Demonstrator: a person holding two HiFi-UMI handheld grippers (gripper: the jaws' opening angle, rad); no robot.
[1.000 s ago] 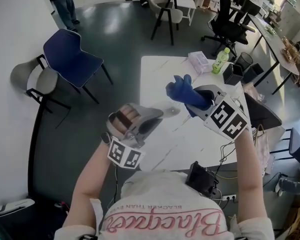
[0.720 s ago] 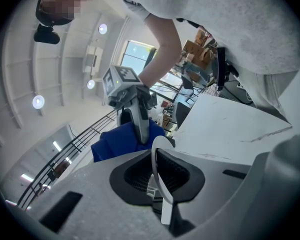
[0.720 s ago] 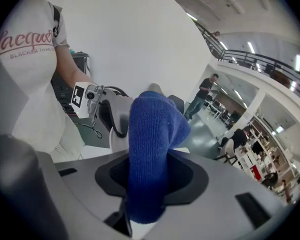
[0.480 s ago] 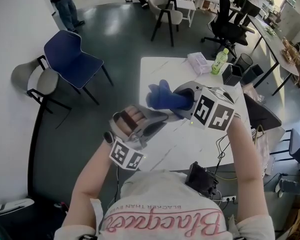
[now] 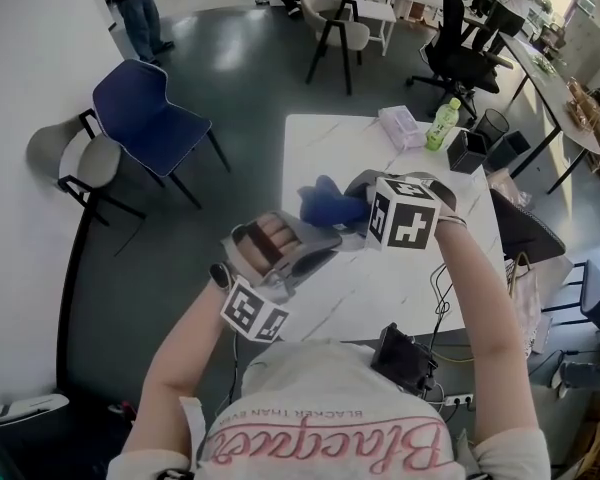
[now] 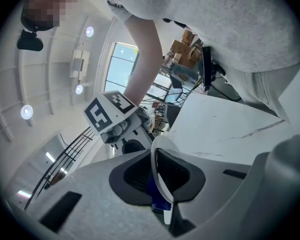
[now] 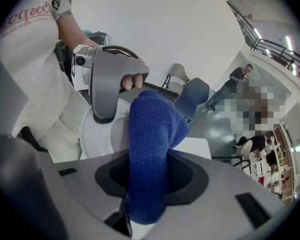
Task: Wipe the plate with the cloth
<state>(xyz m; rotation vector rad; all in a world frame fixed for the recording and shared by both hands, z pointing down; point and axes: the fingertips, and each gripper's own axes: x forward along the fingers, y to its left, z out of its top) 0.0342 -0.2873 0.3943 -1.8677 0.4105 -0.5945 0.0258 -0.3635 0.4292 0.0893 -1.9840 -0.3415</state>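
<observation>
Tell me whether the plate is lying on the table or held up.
Held up: the left hand-held gripper pinches the plate by its rim between its jaws, clear of the table.

Left hand-held gripper (image 6: pixel 162 180), jaws closed on the rim of the edge-on white plate (image 6: pixel 154 155); blue cloth (image 6: pixel 157 196) just behind; marker cube (image 6: pixel 106 111) beyond; white surface (image 6: pixel 225 129) at right.

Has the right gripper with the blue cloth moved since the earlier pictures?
Yes. In the head view the right gripper with its blue cloth shifted left, away from the green bottle, toward the plate.
</observation>
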